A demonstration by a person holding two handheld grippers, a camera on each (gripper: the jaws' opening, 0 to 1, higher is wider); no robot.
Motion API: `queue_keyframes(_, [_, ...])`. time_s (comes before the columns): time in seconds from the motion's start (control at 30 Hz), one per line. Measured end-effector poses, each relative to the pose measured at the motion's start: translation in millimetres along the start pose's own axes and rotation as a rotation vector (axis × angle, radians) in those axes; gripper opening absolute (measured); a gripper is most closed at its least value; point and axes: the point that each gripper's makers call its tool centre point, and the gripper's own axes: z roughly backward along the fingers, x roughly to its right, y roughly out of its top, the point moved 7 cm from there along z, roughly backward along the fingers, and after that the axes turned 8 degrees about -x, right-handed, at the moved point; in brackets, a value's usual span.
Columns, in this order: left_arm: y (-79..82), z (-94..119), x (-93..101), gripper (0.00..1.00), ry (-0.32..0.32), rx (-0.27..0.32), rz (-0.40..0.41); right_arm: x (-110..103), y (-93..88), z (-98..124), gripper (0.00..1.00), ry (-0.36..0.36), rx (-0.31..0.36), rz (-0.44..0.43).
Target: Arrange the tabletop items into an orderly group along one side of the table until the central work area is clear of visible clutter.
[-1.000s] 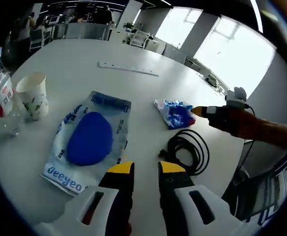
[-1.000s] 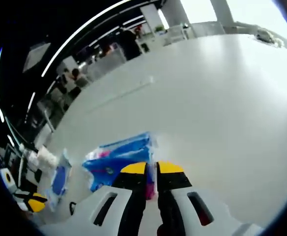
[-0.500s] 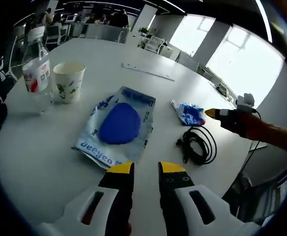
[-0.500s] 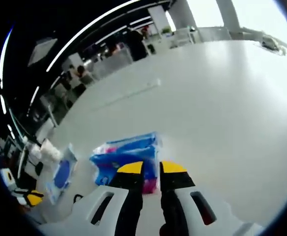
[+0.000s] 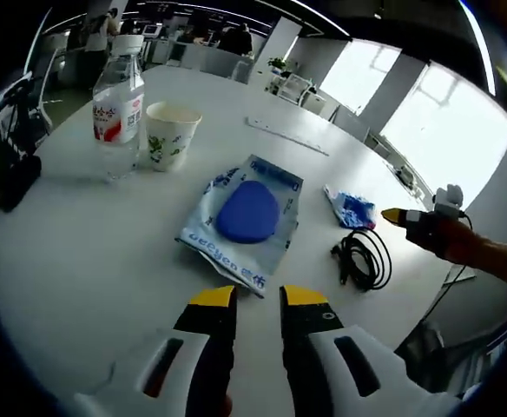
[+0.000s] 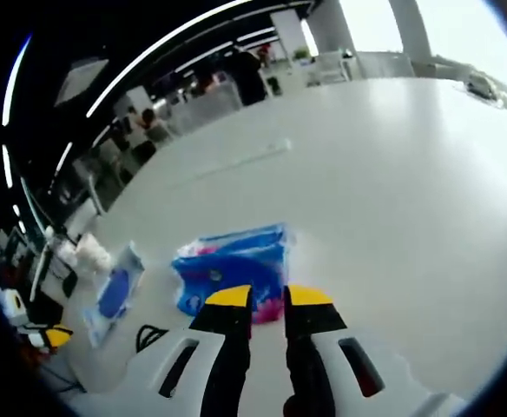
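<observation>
A blue tissue pack [image 6: 232, 269] lies on the white table [image 6: 384, 174], its near edge between the parted jaws of my right gripper [image 6: 268, 298], which is open. In the left gripper view the same pack [image 5: 351, 209] sits just left of that right gripper [image 5: 398, 217]. My left gripper [image 5: 258, 297] hovers open over the table's near side with nothing between its jaws. Ahead of it lies a white pouch with a blue oval inside [image 5: 246, 213]. A coiled black cable [image 5: 364, 261] rests to its right. A water bottle [image 5: 119, 104] and a paper cup [image 5: 168, 135] stand at the far left.
A long white strip [image 5: 286, 136] lies flat at the far side of the table. A black object [image 5: 6, 161] sits at the left edge. Chairs and people fill the office behind. Bare table stretches to the right of the pack in the right gripper view.
My right gripper's jaws have parted off the blue tissue pack, which now rests on the table. The left camera has pulled back, bringing bottle and cup fully into view.
</observation>
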Motion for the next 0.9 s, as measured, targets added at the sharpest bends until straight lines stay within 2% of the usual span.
queue_keyframes(0.33, [-8.2, 10.4, -4.3, 0.17, 0.007, 0.022, 0.054, -18.0, -10.2, 7.6, 0.13, 0.027, -0.012, 0.068])
queue_keyframes(0.5, [-7.8, 12.9, -5.6, 0.17, 0.006, 0.036, 0.078, -26.9, -12.3, 9.2, 0.14, 0.047, -0.017, 0.094])
queue_keyframes(0.6, [-6.8, 12.7, -5.0, 0.17, 0.004, 0.04, 0.082, -35.7, -12.8, 7.2, 0.14, 0.076, -0.027, 0.15])
queue_keyframes(0.67, [-6.4, 12.2, -5.2, 0.17, 0.003, 0.043, 0.091, -38.3, -13.7, 5.4, 0.15, 0.084, -0.034, 0.157])
queue_keyframes(0.9, [-5.8, 9.3, 1.0, 0.17, -0.011, 0.044, 0.091, -53.6, -15.9, 4.9, 0.15, 0.122, -0.049, 0.21])
